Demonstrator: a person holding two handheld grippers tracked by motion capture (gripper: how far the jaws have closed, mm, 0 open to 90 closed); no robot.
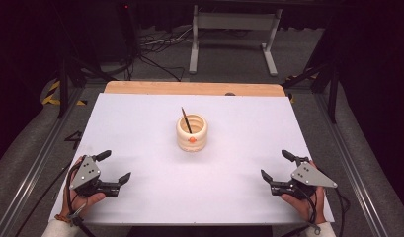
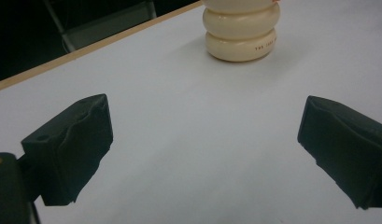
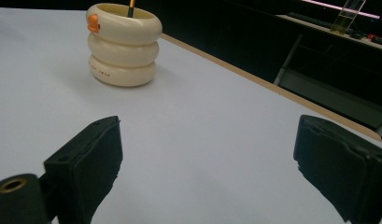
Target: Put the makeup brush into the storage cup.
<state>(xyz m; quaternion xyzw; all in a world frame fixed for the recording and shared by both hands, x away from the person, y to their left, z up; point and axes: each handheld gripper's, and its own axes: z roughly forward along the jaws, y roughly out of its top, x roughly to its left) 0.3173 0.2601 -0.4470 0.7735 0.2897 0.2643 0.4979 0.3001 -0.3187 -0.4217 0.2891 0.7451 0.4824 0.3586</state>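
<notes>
A cream ribbed holder, shaped like three stacked rings with a small orange mark on its front, stands upright near the middle of the white table. A dark pencil leans inside it, tilted toward the far left. The left gripper rests at the near left of the table, fingers spread apart and empty. The right gripper rests at the near right, fingers likewise apart, well away from the holder.

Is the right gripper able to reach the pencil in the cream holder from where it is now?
Probably yes. The right gripper is open, and bare white table lies between it and the cream holder. The pencil sticks up above the rim, leaning, so its upper end is free to grasp.
</notes>
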